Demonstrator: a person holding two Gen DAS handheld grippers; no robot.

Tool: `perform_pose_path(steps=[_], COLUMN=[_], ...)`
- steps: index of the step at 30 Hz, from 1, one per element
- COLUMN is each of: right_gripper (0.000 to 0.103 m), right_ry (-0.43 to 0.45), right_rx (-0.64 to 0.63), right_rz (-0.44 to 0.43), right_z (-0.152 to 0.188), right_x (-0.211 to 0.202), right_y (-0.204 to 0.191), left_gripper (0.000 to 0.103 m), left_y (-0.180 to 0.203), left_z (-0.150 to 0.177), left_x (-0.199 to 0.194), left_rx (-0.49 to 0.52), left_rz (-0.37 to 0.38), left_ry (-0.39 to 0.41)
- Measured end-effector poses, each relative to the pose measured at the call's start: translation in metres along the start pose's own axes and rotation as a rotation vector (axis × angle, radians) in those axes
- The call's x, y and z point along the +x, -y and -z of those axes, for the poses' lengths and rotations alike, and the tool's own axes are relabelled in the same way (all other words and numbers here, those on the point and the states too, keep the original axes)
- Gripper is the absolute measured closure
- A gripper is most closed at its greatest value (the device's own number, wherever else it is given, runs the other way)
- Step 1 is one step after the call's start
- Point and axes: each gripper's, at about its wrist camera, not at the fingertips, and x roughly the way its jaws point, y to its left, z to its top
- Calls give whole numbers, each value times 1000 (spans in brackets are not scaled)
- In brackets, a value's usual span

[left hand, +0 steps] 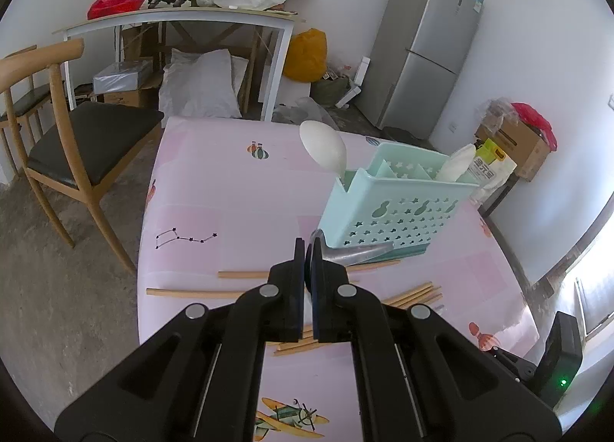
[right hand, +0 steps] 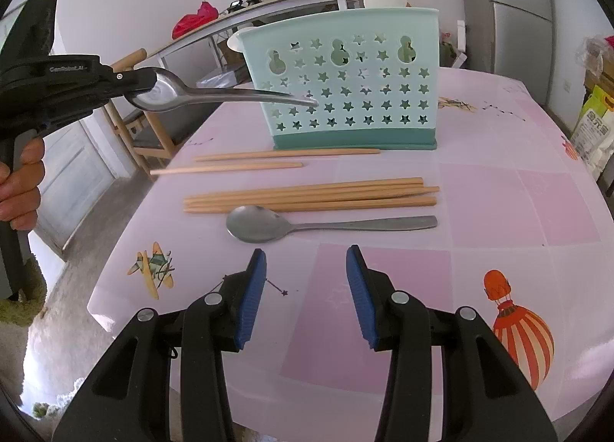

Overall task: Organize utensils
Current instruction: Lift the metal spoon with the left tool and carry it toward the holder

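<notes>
A mint green utensil basket (right hand: 345,85) (left hand: 395,208) with star holes stands on the pink table; two white spoons (left hand: 324,146) stick out of it. My left gripper (left hand: 308,250) is shut on the bowl of a metal spoon (right hand: 215,94), held in the air with its handle pointing at the basket's front wall. In the left wrist view the metal spoon (left hand: 357,252) juts right from the fingers. A second metal spoon (right hand: 307,225) lies on the table just ahead of my open, empty right gripper (right hand: 306,261). Several wooden chopsticks (right hand: 307,194) lie between that spoon and the basket.
The pink patterned tablecloth (right hand: 499,219) covers the table. A wooden chair (left hand: 76,150) stands at the table's far side, with a cluttered white desk (left hand: 180,16) and a grey fridge (left hand: 426,43) behind it. The right gripper's body (left hand: 552,361) shows at the table's near right.
</notes>
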Motion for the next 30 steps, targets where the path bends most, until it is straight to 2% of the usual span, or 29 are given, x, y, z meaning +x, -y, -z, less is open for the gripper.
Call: perform_pose_path(steps=[28, 30], right_gripper=[60, 56], right_ry=[7, 13], right_rx=[-75, -93], right_rz=[-21, -31], right_z=[4, 5], right_x=[-4, -4], right_y=[-16, -21], left_gripper=[102, 102], left_y=[-14, -14], left_z=[7, 8], left_x=[-1, -1], left_rx=[-46, -44], left_rz=[-11, -16], left_ry=[14, 11])
